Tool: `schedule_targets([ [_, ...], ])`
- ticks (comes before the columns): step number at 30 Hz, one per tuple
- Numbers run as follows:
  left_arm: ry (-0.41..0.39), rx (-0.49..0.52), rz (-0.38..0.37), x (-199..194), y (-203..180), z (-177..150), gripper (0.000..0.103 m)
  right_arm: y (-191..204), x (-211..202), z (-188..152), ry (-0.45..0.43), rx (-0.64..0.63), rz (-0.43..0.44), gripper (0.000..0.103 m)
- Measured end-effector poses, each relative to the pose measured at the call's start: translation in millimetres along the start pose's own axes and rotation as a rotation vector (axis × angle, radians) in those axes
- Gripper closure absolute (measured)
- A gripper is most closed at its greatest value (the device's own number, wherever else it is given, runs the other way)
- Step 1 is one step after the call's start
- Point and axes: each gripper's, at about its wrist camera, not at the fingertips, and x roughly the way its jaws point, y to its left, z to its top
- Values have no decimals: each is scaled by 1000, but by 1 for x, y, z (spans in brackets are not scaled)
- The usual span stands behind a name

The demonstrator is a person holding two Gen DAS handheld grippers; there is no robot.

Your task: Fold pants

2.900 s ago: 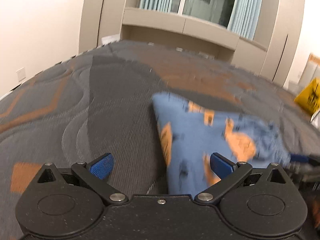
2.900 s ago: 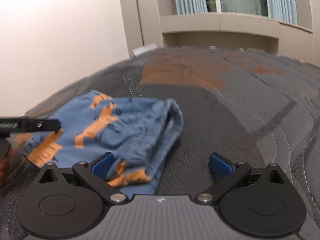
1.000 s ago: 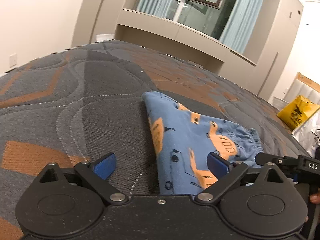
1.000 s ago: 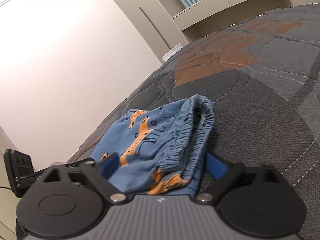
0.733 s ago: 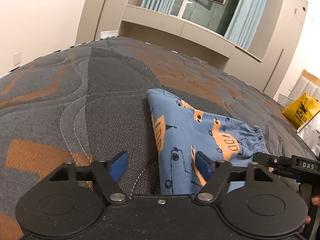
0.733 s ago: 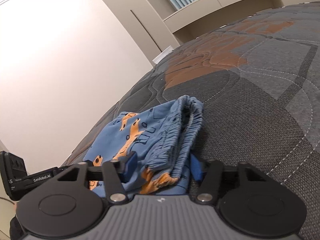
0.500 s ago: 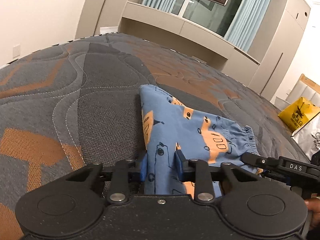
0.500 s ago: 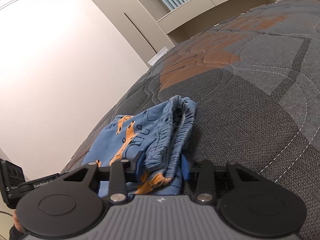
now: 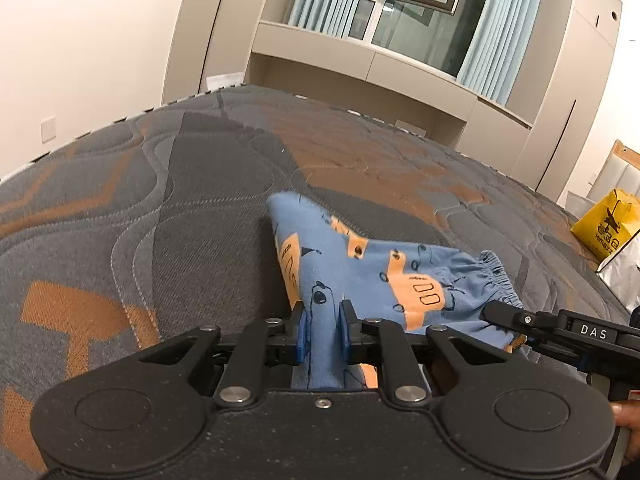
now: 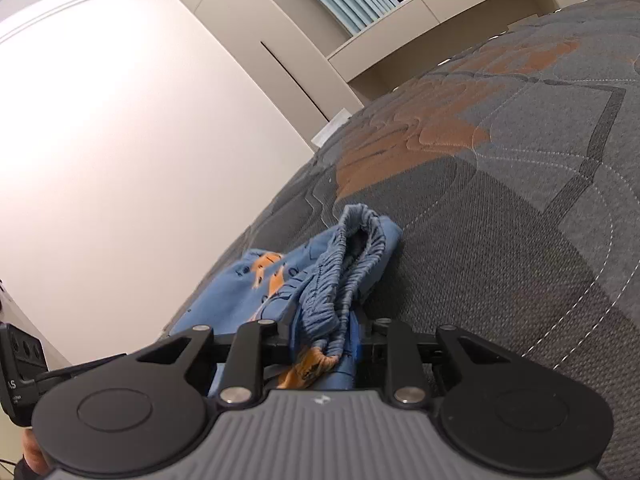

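Note:
Small blue pants (image 9: 372, 276) with orange prints lie folded on a grey and orange quilted mattress (image 9: 168, 208). My left gripper (image 9: 323, 336) is shut on the near edge of the pants at the leg end. My right gripper (image 10: 326, 340) is shut on the gathered elastic waistband (image 10: 344, 276) of the pants (image 10: 260, 296), which bunches up between the fingers. The right gripper also shows at the right of the left wrist view (image 9: 560, 330), beside the waistband. The left gripper's body shows at the far left of the right wrist view (image 10: 20, 376).
A yellow bag (image 9: 608, 228) and a silvery bag (image 9: 624, 276) stand off the mattress's right side. Beige cabinets (image 9: 360, 68) and a curtained window lie beyond the far edge. A white wall (image 10: 120, 140) runs along the left side.
Both grippers closed from open onto the pants: the left on the leg-end edge, the right on the waistband. The waistband is now lifted and bunched.

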Motion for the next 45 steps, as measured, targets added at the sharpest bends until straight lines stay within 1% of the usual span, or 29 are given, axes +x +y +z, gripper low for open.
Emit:
schedule_targets([
  [3, -6, 8, -23, -3, -15, 3, 87, 0, -14, 9, -31, -16, 10, 78],
  [6, -8, 27, -65, -2, -40, 3, 87, -2, -40, 18, -71, -63, -16, 78],
  [10, -3, 53, -144, 5, -83, -7, 87, -13, -89, 21, -120, -105, -93, 78],
  [13, 1, 80, -202, 8, -113, -21, 87, -22, -129, 17, -161, -118, -157, 77],
  [15, 11, 99, -226, 10, -128, -32, 87, -29, -151, 11, -172, -109, -191, 77],
  [18, 36, 114, -226, 15, -141, -49, 87, -42, -170, -4, -157, -82, -236, 77],
  [20, 50, 117, -214, 18, -144, -58, 87, -50, -171, -13, -134, -52, -252, 77],
  [24, 63, 74, -207, 20, -132, -66, 84, -59, -167, -23, -113, -21, -272, 74],
  [27, 63, 54, -197, 19, -125, -66, 79, -58, -164, -19, -117, -25, -276, 66],
  [28, 61, 53, -192, 18, -125, -66, 75, -57, -163, -19, -117, -26, -282, 61],
  [29, 55, 51, -184, 16, -125, -67, 67, -57, -163, -18, -117, -28, -290, 57],
  [30, 50, 52, -177, 14, -124, -66, 61, -54, -163, -19, -118, -31, -300, 56],
  [31, 40, 53, -172, 11, -124, -67, 58, -53, -164, -20, -122, -35, -310, 53],
  [32, 31, 53, -168, 7, -125, -66, 51, -50, -164, -21, -127, -38, -322, 49],
  [33, 18, 50, -165, 2, -124, -67, 47, -49, -166, -22, -133, -41, -327, 46],
  [35, -13, 47, -146, -8, -124, -68, 29, -43, -174, -26, -157, -56, -346, 33],
  [36, -32, 52, -135, -15, -126, -69, 25, -37, -177, -27, -169, -71, -358, 30],
  [38, -70, 68, -114, -27, -129, -72, 13, -23, -183, -30, -202, -110, -380, 19],
  [42, -126, 105, -95, -55, -133, -78, 1, 4, -194, -37, -262, -170, -405, 8],
  [44, -152, 139, -83, -70, -135, -80, 1, 17, -200, -44, -295, -199, -424, 0],
  [45, -160, 154, -80, -76, -136, -81, 1, 23, -203, -46, -311, -212, -433, 0],
])
